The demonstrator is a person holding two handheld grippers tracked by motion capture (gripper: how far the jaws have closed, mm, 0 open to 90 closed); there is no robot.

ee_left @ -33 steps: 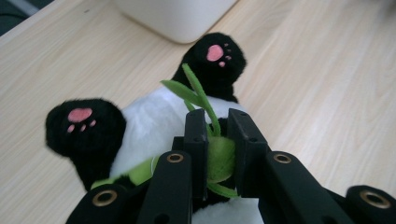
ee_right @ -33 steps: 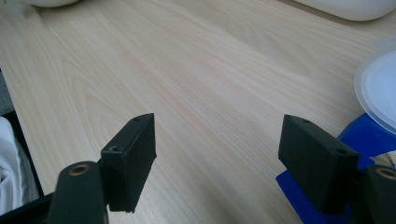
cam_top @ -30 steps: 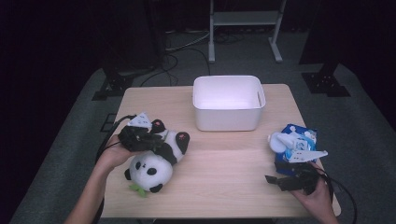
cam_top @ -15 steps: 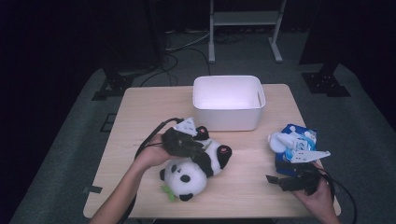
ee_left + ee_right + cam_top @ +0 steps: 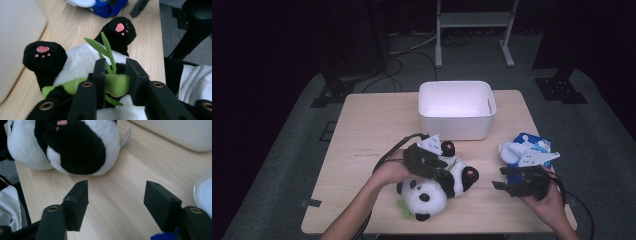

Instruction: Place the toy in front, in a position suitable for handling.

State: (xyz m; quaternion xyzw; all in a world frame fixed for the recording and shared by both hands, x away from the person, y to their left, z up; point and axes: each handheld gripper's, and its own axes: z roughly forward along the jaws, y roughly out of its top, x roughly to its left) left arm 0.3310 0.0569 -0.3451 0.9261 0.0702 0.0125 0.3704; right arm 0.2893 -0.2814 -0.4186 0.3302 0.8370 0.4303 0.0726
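Panda [image 5: 432, 187], near the table's [image 5: 362, 130] front edge, centre, just short of the bin [image 5: 457, 110]: left gripper [image 5: 434, 167] clamped on its green bamboo sprig [image 5: 113, 83], a thin hold, so lift slowly; right gripper [image 5: 507, 186] agape and empty, jaws just narrowing, ready to steady.

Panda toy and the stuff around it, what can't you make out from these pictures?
- Panda toy: its face is cut off by the top edge in the right gripper view, and the left gripper, shut on its green bamboo piece, hides its belly there.
- Blue package: print too small in the high view; cropped in the left gripper view.
- White bin: its floor is washed out by glare.
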